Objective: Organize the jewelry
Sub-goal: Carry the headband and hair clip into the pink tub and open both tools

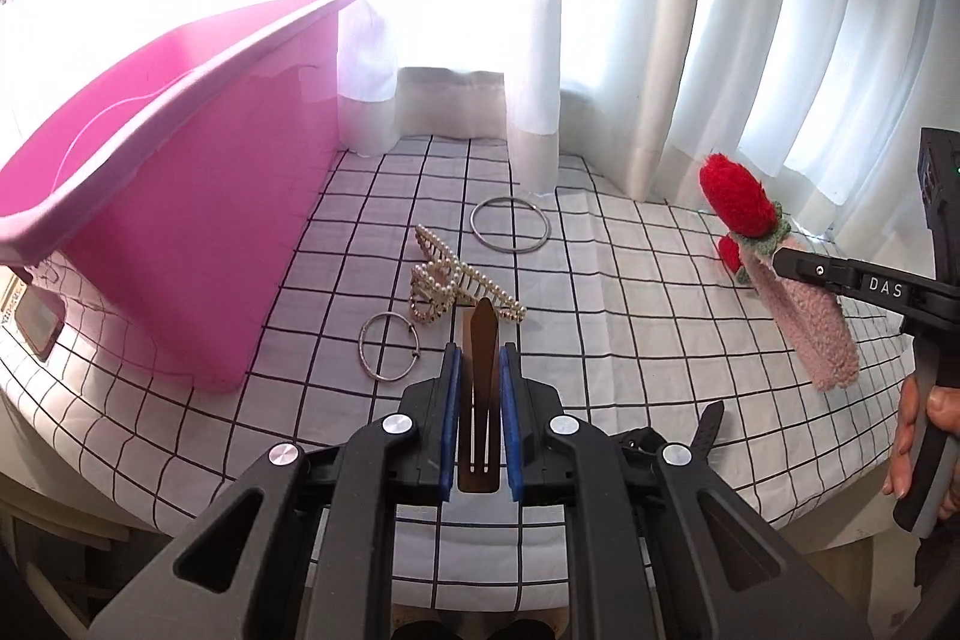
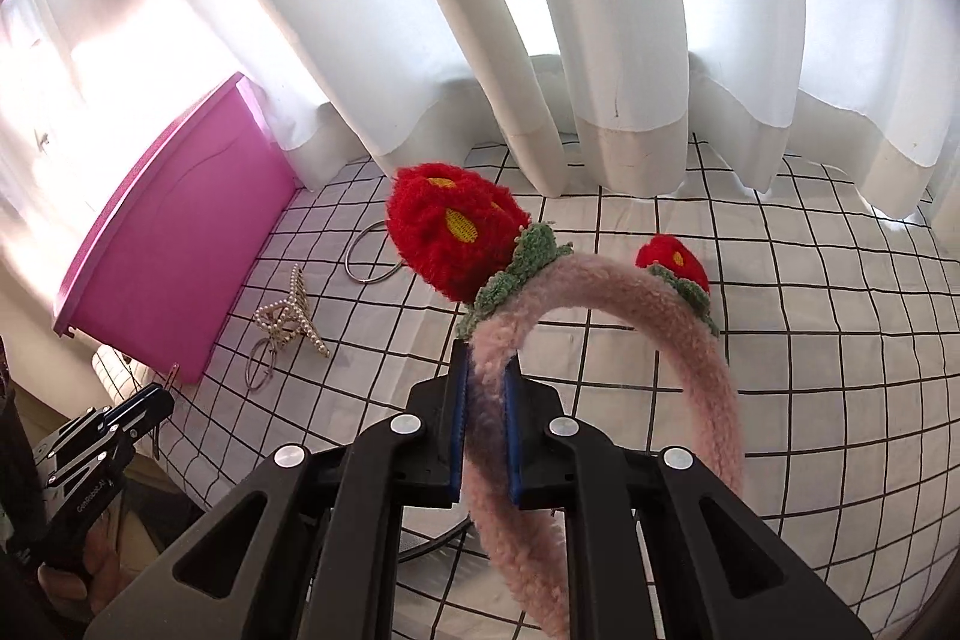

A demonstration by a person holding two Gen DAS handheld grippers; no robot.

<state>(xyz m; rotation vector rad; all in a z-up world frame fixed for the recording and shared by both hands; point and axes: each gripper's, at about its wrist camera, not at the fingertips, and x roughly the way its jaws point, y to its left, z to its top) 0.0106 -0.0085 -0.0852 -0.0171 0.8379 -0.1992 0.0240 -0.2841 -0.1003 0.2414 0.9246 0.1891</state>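
**A:** Right up against the lens, the left tool (image 1: 480,370) was clamped on a brown hair clip (image 1: 482,358), its blue pads pinching the clip's flat sides. The clip ran lengthwise along the fingers, rounded end nearest the camera, pointed tip aimed up the frame toward the pearl claw clip (image 1: 447,283).

**B:** And the right tool (image 2: 486,388) was closed on a fuzzy pink headband (image 2: 678,340), gripping one leg of the arch near the big red strawberry (image 2: 453,232). The band curved away to the right of the frame and swung back down toward the lower edge, the smaller strawberry (image 2: 675,262) riding the top of the curve.

**B:** In the left wrist view, that headband hung at the right side, off the table (image 1: 630,292), strawberries uppermost, the free end slanting down to the lower right.

**A:** So how far along was it? I'd have said early. The pink bin (image 1: 180,196) at the left showed nothing I could make out inside, though its floor was mostly hidden.

**B:** Agreed. Two pieces were in hand, neither over the bin yet. Left on the checked cloth, centre frame: the pearl claw clip, a large silver ring (image 1: 510,224) beyond it, a smaller hoop (image 1: 390,346) touching its near side.

**A:** Three to go, then, after these two.
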